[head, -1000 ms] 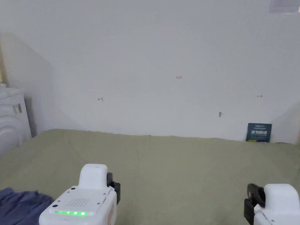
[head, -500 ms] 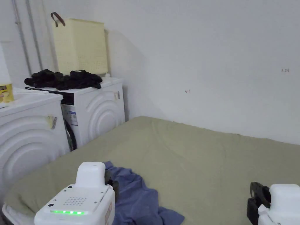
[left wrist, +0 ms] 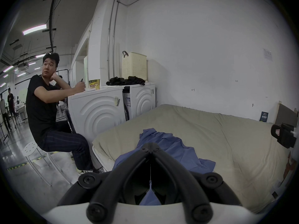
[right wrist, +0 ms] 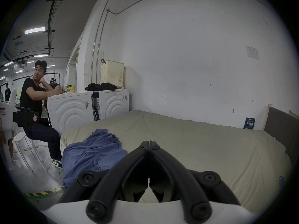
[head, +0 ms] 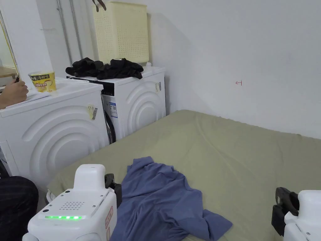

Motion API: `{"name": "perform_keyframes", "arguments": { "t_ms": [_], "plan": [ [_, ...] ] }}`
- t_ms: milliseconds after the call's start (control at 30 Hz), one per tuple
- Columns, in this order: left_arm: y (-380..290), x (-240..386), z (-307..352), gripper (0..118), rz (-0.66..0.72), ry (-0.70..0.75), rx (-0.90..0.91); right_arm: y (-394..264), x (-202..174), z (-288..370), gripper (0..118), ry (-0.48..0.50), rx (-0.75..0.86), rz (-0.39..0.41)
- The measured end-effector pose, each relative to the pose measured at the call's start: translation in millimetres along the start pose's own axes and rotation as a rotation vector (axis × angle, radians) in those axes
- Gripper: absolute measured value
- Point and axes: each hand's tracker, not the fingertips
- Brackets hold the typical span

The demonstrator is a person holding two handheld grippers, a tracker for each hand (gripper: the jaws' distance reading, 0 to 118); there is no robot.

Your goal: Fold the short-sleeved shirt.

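A white-walled room holds a bed [head: 250,163] covered with an olive-green sheet, set against the wall. In the left gripper view, the left gripper [left wrist: 150,148] has its fingers [left wrist: 137,156] clenched together, tips touching, with nothing between them; they hang above the bed's near left corner, over the cloth lying there. In the right gripper view, the right gripper [right wrist: 149,144] likewise has its fingers pressed tip to tip and empty, held over the bare sheet near the bed's front edge, well apart from the cloth.

The short-sleeved shirt [head: 163,200], blue and crumpled, lies in a loose heap at the near left corner of the bed, one part draping over the front edge. In the head view the left gripper's white body sits just beside the shirt's left side, and the right gripper's body shows at the lower right.

Past the bed's left edge stand two white washing machines [head: 138,97] side by side. Dark clothes [head: 106,68] and a cream laundry basket [head: 122,31] rest on the farther one; a yellow cup [head: 43,81] stands on the nearer. A person [left wrist: 43,108] in dark clothes sits on a white stool [left wrist: 32,148] beside the machines, leaning an arm on top.
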Motion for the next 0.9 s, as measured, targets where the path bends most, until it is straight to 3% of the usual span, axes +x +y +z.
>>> {"name": "perform_keyframes", "arguments": {
  "t_ms": [400,700,900],
  "plan": [
    [-8.4,11.7,-54.9,0,-0.033,-0.022,-0.071,-7.2,5.0,-11.7,0,-0.019,-0.028,0.006],
    [-33.3,40.0,-170.5,0,-0.066,-0.099,-0.259,-23.2,8.5,-28.0,0,-0.046,-0.077,-0.017],
    [-65.8,49.7,-258.9,0,-0.157,-0.14,-0.504,-33.4,9.5,-37.5,0,-0.06,-0.107,-0.018]
  ]
}}
